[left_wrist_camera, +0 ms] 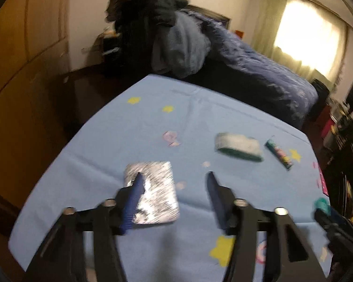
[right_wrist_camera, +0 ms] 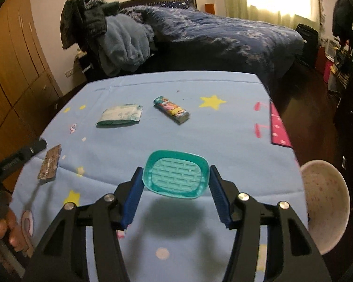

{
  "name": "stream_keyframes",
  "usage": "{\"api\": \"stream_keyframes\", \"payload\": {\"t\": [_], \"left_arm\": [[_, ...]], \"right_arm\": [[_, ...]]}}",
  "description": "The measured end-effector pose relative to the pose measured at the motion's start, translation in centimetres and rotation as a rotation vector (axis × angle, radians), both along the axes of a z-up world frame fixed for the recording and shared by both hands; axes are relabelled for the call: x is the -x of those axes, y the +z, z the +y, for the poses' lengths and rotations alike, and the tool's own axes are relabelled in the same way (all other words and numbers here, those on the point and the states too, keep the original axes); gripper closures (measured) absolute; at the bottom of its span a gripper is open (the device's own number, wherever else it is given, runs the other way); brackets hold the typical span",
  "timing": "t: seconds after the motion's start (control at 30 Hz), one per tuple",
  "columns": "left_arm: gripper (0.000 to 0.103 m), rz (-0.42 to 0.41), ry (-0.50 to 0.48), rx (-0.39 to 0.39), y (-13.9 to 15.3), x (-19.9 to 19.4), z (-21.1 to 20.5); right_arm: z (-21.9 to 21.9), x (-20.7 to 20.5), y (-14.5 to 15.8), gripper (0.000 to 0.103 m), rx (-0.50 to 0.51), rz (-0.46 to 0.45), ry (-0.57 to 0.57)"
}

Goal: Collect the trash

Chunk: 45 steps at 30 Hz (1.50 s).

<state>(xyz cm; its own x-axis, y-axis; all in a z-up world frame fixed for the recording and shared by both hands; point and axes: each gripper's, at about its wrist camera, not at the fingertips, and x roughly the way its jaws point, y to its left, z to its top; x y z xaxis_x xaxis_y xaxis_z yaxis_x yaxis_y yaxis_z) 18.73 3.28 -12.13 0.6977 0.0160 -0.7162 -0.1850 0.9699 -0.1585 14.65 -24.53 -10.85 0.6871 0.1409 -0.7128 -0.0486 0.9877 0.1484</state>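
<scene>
A silver foil wrapper [left_wrist_camera: 153, 192] lies flat on the blue star-print tablecloth [left_wrist_camera: 129, 136]; my left gripper [left_wrist_camera: 174, 176] is open above it, its left finger over the wrapper. The wrapper also shows in the right wrist view [right_wrist_camera: 50, 162]. A white-and-teal tissue pack [left_wrist_camera: 237, 146] [right_wrist_camera: 120, 115] and a colourful small wrapper [left_wrist_camera: 278, 151] [right_wrist_camera: 173, 109] lie further out on the cloth. My right gripper [right_wrist_camera: 176, 171] is shut on a teal plastic tray [right_wrist_camera: 176, 175], held a little above the cloth [right_wrist_camera: 223, 129].
A white speckled bowl [right_wrist_camera: 324, 211] sits past the table's right edge. A pink sheet [right_wrist_camera: 278, 129] lies at the right edge. A bed with a dark blue quilt [right_wrist_camera: 223, 35] and a chair heaped with clothes [right_wrist_camera: 115, 40] stand behind. Wooden wardrobes [right_wrist_camera: 11, 70] are at left.
</scene>
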Motion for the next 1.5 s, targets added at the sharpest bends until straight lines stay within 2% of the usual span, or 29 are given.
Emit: {"api": "stream_keyframes", "payload": {"t": [0.1,0.2,0.27,0.4,0.43,0.6,0.63,0.67,0.73,0.8,0.83,0.9,1.07,1.23,1.5], "left_arm": [[0.031,0.023,0.023,-0.008,-1.0,0.3,0.7],[0.015,0.021,0.004,0.013,-1.5,-0.1,0.5],[0.011,0.003,0.006,-0.021,-1.4,-0.7,-0.1],[0.010,0.050,0.060,-0.172,-2.3,-3.0,-1.0],[0.010,0.072,0.070,-0.182,-2.8,-3.4,-0.9],[0.011,0.134,0.104,-0.125,-3.7,-4.1,0.9],[0.012,0.143,0.099,-0.112,-3.8,-4.3,1.1],[0.020,0.140,0.097,-0.121,-3.8,-4.3,1.2],[0.028,0.136,0.091,-0.125,-3.6,-4.2,1.5],[0.046,0.123,0.087,-0.096,-3.3,-3.8,2.2],[0.046,0.119,0.084,-0.070,-3.2,-3.6,2.5],[0.046,0.097,0.049,0.016,-2.9,-2.7,3.2],[0.047,0.016,-0.056,0.073,-1.3,-0.5,0.7],[0.046,-0.031,-0.238,0.039,1.0,0.8,-5.9],[0.046,-0.045,-0.520,-0.011,2.2,1.7,-18.6]], "right_arm": [[-0.4,0.8,0.3,0.047,-0.016,-0.014,0.003],[-0.2,1.1,0.3,0.047,-0.031,-0.014,0.020],[0.0,1.2,0.2,0.047,-0.041,-0.014,0.030],[0.1,1.5,0.4,0.047,-0.056,-0.019,0.038],[0.1,1.6,0.5,0.047,-0.058,-0.021,0.040],[0.1,1.9,0.8,0.047,-0.068,-0.027,0.051],[0.1,2.0,0.8,0.047,-0.073,-0.028,0.053],[0.2,2.1,0.9,0.047,-0.076,-0.030,0.055],[0.3,2.2,1.0,0.047,-0.081,-0.033,0.056],[0.3,2.5,1.0,0.047,-0.086,-0.033,0.061],[0.3,2.6,1.0,0.047,-0.088,-0.033,0.062],[0.3,2.9,1.1,0.047,-0.090,-0.035,0.065],[-0.5,3.8,1.1,0.047,-0.106,-0.042,0.052],[-3.1,5.3,0.6,0.047,-0.126,-0.043,-0.001],[-11.4,9.1,-0.5,0.047,-0.124,-0.054,-0.206]]}}
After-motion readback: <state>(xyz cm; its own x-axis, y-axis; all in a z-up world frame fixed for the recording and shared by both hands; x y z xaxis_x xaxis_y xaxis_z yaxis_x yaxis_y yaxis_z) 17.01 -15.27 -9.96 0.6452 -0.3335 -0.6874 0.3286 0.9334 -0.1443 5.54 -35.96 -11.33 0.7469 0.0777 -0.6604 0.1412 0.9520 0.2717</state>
